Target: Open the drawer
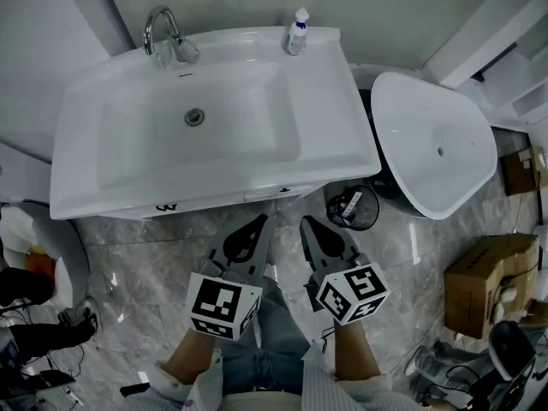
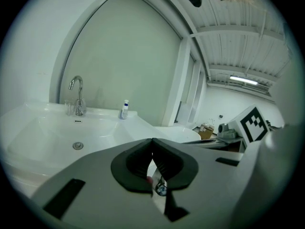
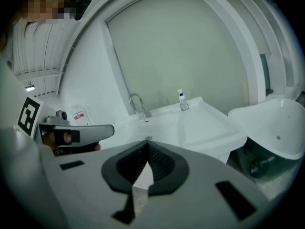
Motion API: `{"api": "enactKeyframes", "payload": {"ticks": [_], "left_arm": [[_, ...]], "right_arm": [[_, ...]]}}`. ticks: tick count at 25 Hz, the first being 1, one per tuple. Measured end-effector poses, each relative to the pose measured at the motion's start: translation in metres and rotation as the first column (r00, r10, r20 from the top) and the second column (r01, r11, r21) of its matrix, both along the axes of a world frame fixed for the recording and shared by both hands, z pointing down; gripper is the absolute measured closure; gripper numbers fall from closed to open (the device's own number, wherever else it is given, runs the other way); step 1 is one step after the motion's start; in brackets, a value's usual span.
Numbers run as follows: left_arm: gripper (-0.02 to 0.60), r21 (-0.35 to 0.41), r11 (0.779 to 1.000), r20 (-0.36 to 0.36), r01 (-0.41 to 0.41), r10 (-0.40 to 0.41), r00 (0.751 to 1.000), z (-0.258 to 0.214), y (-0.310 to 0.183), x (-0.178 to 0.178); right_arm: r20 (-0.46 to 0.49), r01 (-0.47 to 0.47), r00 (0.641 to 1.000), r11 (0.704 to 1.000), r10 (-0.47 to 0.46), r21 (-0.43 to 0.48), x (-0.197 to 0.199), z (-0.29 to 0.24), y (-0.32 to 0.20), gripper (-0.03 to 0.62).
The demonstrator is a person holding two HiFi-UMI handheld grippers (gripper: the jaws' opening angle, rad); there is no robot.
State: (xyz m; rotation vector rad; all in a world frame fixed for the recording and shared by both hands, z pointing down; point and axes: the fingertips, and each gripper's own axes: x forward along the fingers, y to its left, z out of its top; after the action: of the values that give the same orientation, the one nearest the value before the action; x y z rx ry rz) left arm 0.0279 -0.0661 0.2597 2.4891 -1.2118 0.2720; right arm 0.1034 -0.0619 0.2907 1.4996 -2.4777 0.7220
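Note:
The white basin (image 1: 334, 118) sits on a vanity cabinet. Only a thin strip of the cabinet's white front (image 1: 276, 193) shows under the basin's front rim in the head view; the drawer itself is hidden below it. My left gripper (image 1: 261, 220) hangs just in front of that rim, jaws shut with nothing between them. Beside it, my right gripper (image 1: 306, 222) is also shut and empty. The left gripper (image 2: 152, 140) looks over the basin (image 2: 43, 132) in its own view. In the right gripper view, the right gripper (image 3: 146, 142) looks at the basin (image 3: 200, 125) from its right side.
A faucet (image 1: 163, 32) and a soap bottle (image 1: 297, 32) stand at the basin's back. To the right are a white toilet (image 1: 437, 144), a black bin (image 1: 353, 207) and a cardboard box (image 1: 488, 281). The person's legs stand on the grey marble floor (image 1: 137, 264).

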Motion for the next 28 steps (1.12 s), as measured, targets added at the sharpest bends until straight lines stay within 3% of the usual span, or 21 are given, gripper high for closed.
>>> {"api": "enactKeyframes", "payload": {"ticks": [16, 28], "left_arm": [[0.566, -0.067, 0.995, 0.002, 0.08, -0.08, 0.997, 0.111, -0.011, -0.006], [0.566, -0.073, 0.993, 0.026, 0.088, -0.087, 0.996, 0.175, -0.01, -0.003]], "right_arm": [[-0.056, -0.048, 0.997, 0.999, 0.047, -0.014, 0.014, 0.127, -0.027, 0.591], [-0.099, -0.074, 0.993, 0.997, 0.07, -0.034, 0.018, 0.214, -0.045, 0.591]]}}
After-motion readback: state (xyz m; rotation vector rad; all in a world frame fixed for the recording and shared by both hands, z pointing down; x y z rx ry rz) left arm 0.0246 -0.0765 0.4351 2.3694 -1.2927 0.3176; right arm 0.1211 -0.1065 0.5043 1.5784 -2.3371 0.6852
